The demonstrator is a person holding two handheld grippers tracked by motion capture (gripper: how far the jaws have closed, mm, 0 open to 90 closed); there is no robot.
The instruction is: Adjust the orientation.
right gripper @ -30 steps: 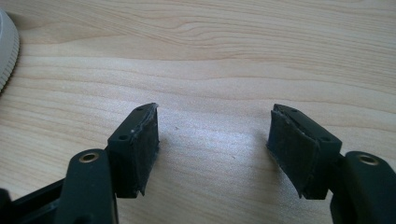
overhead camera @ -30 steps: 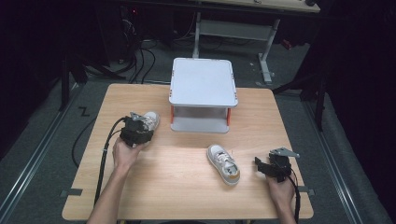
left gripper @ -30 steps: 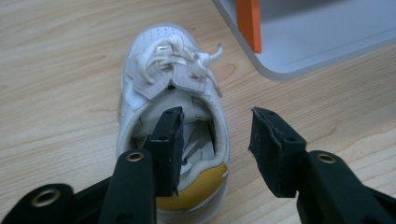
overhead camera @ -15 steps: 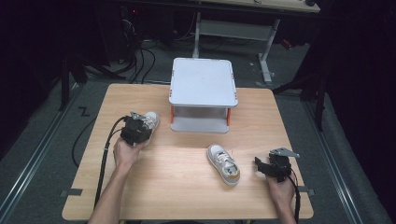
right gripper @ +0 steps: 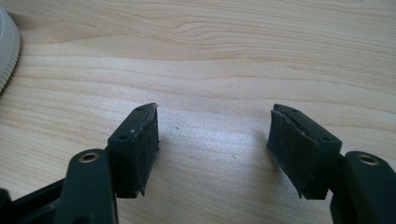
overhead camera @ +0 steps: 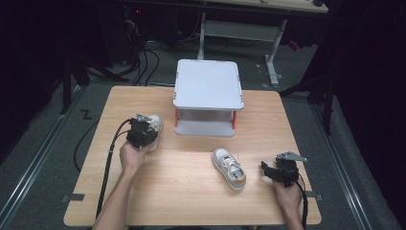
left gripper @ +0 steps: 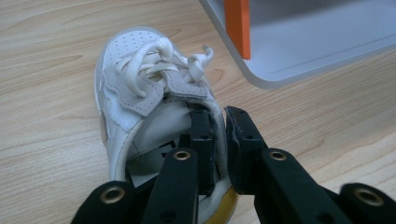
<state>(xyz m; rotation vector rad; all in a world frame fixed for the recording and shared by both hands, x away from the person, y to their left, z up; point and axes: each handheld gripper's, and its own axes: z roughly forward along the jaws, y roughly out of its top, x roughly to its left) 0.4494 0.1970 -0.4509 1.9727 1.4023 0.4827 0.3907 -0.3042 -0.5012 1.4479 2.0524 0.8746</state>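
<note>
My left claw (left gripper: 219,140) has just been closing, and now it pinches the side wall of the left shoe (left gripper: 140,107) near the heel. One jaw is inside the shoe and one is outside, and the pads press on the wall between them. In the high view, this claw (overhead camera: 143,128) sits over the shoe (overhead camera: 154,125) on the left part of the table (overhead camera: 191,201), just left of the white stand (overhead camera: 207,91). My left hand (overhead camera: 132,155) grips the claw from the near side, and my arm comes up from the near edge. This shoe lies with its long side going near to far. Its toe points away from me, and its heel is near my hand.

My right claw (right gripper: 215,144) is wide open and holds nothing. Bare wood shows between its jaws. In the high view it (overhead camera: 266,168) rests on the right part of the table, with my right hand (overhead camera: 287,191) behind it. Its jaws point left at the other shoe (overhead camera: 230,167), which is close by but not touching. That shoe lies a bit slanted, and I cannot tell which end is the toe.
</note>
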